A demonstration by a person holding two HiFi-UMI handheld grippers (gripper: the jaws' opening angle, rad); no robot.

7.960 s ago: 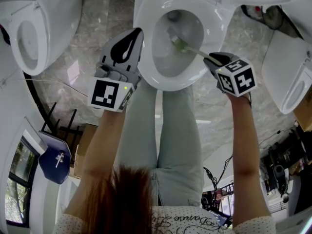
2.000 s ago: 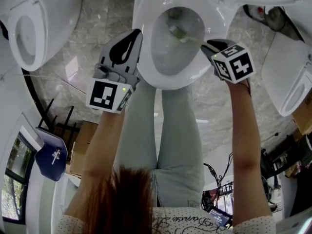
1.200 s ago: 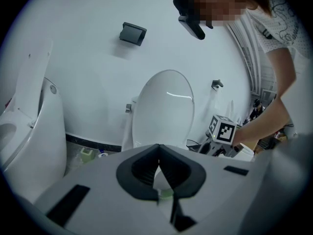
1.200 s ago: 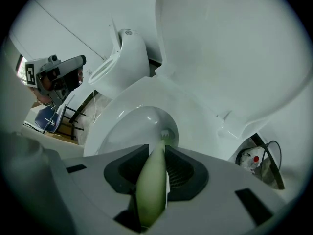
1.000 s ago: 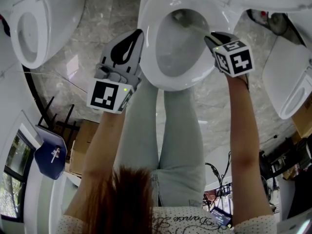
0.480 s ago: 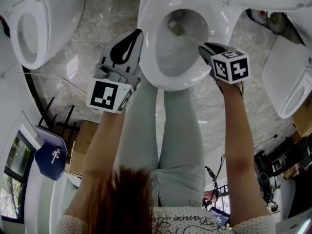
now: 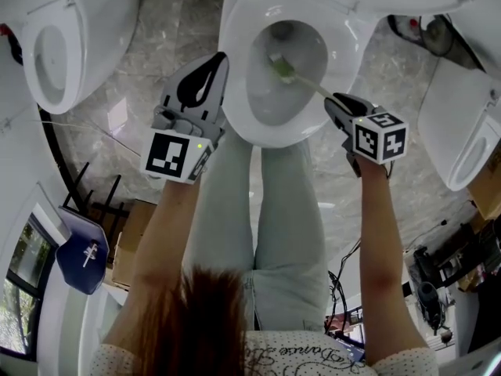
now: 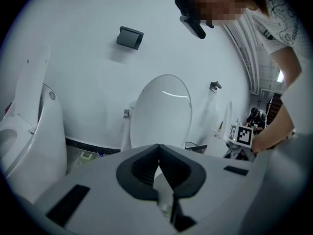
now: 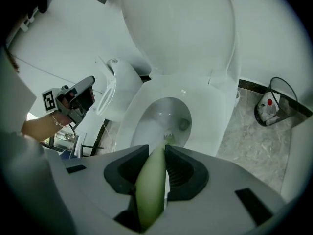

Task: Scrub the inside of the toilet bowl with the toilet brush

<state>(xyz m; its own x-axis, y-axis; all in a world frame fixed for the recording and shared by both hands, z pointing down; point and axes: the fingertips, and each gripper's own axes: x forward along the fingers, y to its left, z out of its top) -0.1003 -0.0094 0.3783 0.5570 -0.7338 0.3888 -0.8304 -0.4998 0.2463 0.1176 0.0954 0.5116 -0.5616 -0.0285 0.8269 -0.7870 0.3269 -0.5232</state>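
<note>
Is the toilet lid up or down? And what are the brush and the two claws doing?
toilet lid: up, open.
toilet bowl: uncovered, brush head inside it.
toilet brush: held by its handle, head down in the bowl.
right claw: shut on the toilet brush handle.
left claw: shut, holding nothing, beside the bowl.

The left tongs [image 8: 159,154] are pressed together with nothing between them. Beyond them a white toilet lid [image 8: 161,111] stands raised against the far wall, below a dark box [image 8: 130,37]. Another toilet [image 8: 34,141] stands at left; at right a marker cube [image 8: 244,135] shows beside a person's forearm [image 8: 276,131]
</note>
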